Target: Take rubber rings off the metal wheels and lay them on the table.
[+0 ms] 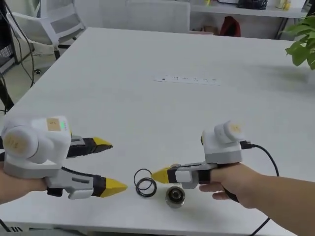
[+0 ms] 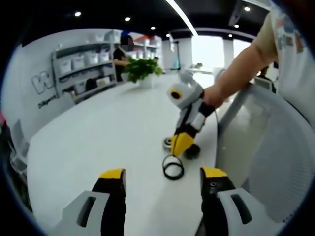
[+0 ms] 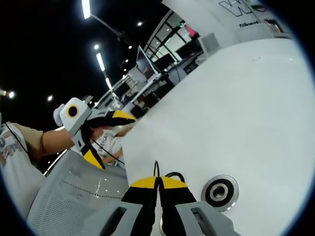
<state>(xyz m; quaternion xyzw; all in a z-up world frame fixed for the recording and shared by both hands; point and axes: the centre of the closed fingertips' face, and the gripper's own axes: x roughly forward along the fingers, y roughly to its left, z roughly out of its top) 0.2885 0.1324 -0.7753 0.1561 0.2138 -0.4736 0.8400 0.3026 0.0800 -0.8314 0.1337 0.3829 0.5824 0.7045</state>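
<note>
A broad white surface [image 1: 147,98], matte and smooth, is seen stretching away across an office room. At its far edge a grey mesh-backed chair [image 1: 59,22] is drawn up, and a leafy green plant [image 1: 302,42] is seen at the far right corner. In the left gripper view, white wall shelving [image 2: 81,66] loaded with pale bins is seen beyond the surface, under a dark ceiling set with small round lights. A flat white power strip [image 1: 187,79] lies well out across the surface.

Near the front edge, two hand-held tools with white plastic bodies and black jaws tipped in yellow are held. The left claw [image 1: 108,164] is released, its pointed jaws spread wide apart above the surface. The right claw [image 1: 158,174] is clenched, its jaws pressed together; in the right gripper view a fine black line is seen emerging from between the tips, so a thin ring [image 1: 142,170] appears to be pinched there.

A metal wheel [image 1: 174,195], small, round and silvery with a dark centre, rests on the surface just beside the right claw. The rubber rings [image 1: 145,186], black, slender and circular, lie overlapped on the surface just left of the wheel, between the two claws.
</note>
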